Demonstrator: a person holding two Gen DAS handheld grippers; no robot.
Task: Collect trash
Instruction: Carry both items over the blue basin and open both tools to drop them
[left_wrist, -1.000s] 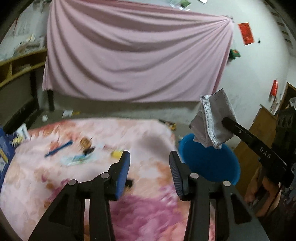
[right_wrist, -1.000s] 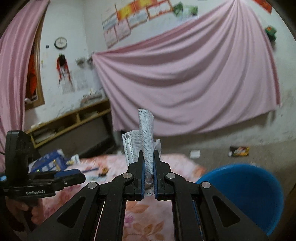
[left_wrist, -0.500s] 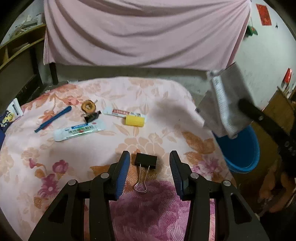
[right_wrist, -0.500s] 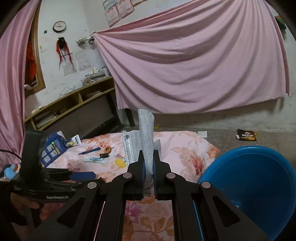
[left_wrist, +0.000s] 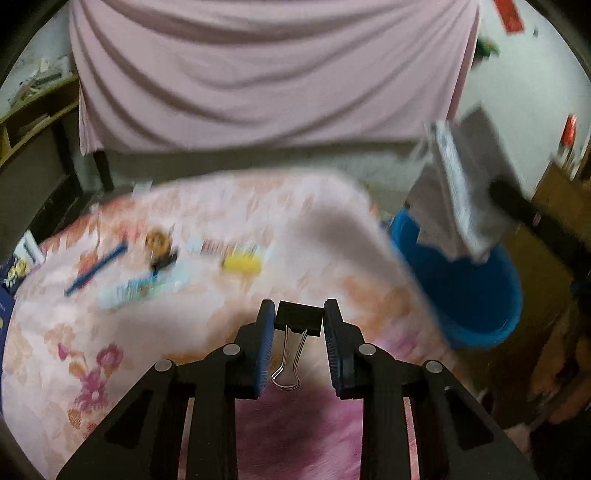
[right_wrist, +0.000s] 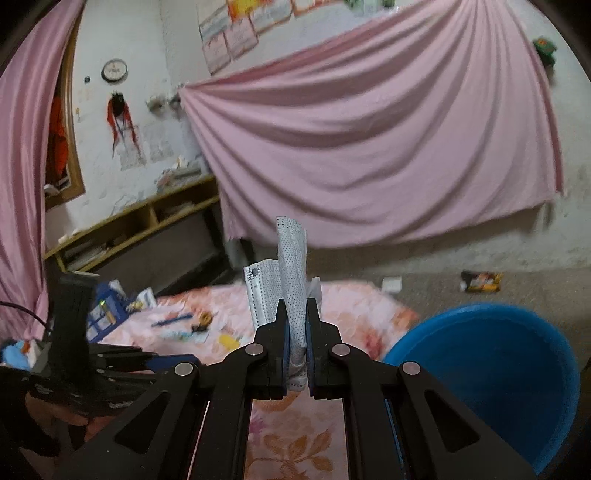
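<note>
Pink floral tablecloth (left_wrist: 155, 332) under us: our left gripper (left_wrist: 299, 314) tilts down, jaws closing, touching both sides of a black binder clip (left_wrist: 298, 322). Our right gripper (right_wrist: 295, 332) sits nearly level beside the blue bin (right_wrist: 517, 369), clamped on a crumpled face mask (right_wrist: 288, 273).

Nothing you can read right now: the wall posters (right_wrist: 242, 33), the red sign (left_wrist: 511, 14), the clock face (right_wrist: 114, 70) and the tubes (left_wrist: 136, 290) on your table are all too blurred or small.
</note>
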